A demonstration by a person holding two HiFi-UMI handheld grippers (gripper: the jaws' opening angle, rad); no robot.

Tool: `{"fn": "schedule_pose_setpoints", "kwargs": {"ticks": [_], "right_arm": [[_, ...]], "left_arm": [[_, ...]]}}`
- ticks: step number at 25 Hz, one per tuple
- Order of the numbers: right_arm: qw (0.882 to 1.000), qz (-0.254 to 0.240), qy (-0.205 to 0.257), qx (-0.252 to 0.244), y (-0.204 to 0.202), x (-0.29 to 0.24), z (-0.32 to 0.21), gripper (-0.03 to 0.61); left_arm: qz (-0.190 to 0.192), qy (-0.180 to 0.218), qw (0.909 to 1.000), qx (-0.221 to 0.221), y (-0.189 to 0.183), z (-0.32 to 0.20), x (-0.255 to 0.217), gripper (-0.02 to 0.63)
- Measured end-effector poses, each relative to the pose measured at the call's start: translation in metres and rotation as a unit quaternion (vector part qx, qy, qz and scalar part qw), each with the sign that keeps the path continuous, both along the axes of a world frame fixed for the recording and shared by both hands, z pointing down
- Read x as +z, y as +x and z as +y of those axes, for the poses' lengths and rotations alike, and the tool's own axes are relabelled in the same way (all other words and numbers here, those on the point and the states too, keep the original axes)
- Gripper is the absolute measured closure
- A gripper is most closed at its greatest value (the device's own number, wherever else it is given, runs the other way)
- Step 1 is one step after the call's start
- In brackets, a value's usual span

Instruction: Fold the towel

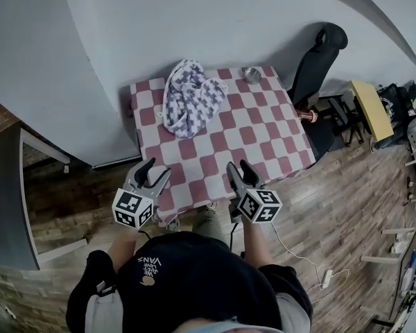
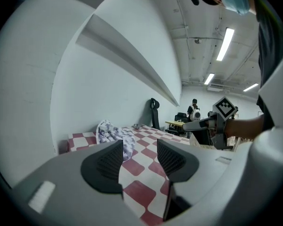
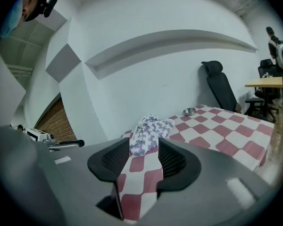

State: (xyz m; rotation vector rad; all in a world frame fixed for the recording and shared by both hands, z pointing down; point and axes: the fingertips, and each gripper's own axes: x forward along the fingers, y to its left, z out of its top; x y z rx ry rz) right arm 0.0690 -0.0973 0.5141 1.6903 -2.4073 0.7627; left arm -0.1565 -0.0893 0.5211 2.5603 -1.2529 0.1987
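Observation:
A crumpled white towel with a purple pattern (image 1: 191, 94) lies at the far left of a table under a red-and-white checked cloth (image 1: 260, 137). My left gripper (image 1: 154, 173) hovers at the table's near left edge, open, nothing between its jaws. My right gripper (image 1: 242, 171) hovers over the near edge, right of centre, also open and empty. The towel (image 2: 114, 134) lies well ahead in the left gripper view, beyond the left gripper (image 2: 139, 160). In the right gripper view the towel (image 3: 150, 130) lies far past the right gripper (image 3: 142, 158).
A small metal bowl (image 1: 251, 74) sits at the table's far right. A black office chair (image 1: 317, 61) stands at the table's right, with a yellow-topped desk (image 1: 371, 109) beyond. White wall runs behind the table. A dark counter (image 1: 3, 200) is at the left. Wood floor surrounds.

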Motion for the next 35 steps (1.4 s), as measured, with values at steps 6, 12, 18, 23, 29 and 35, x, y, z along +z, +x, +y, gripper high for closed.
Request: {"fn": "schedule_pose_setpoints", "kwargs": {"ticks": [6, 12, 18, 23, 29, 35], "right_arm": [[0.999, 0.006, -0.007, -0.039, 0.022, 0.008, -0.063, 0.396], [0.996, 0.026, -0.021, -0.088, 0.047, 0.023, -0.142, 0.396], [0.990, 0.043, -0.019, -0.135, 0.056, 0.037, -0.221, 0.396], [0.984, 0.073, -0.029, -0.158, 0.055, 0.062, -0.291, 0.396], [0.979, 0.093, -0.066, -0.168, 0.042, 0.108, -0.366, 0.396], [0.969, 0.120, -0.102, -0.192, 0.013, 0.145, -0.411, 0.396]], "left_arm": [[-0.018, -0.006, 0.9987, -0.048, 0.011, -0.038, 0.011, 0.414], [-0.040, -0.020, 0.9950, -0.089, 0.033, -0.090, 0.030, 0.414], [-0.070, -0.031, 0.9912, -0.109, 0.053, -0.142, 0.048, 0.414], [-0.095, -0.054, 0.9857, -0.129, 0.052, -0.179, 0.068, 0.414], [-0.123, -0.070, 0.9813, -0.130, 0.052, -0.227, 0.090, 0.414], [-0.146, -0.075, 0.9798, -0.114, 0.054, -0.255, 0.092, 0.414]]}}
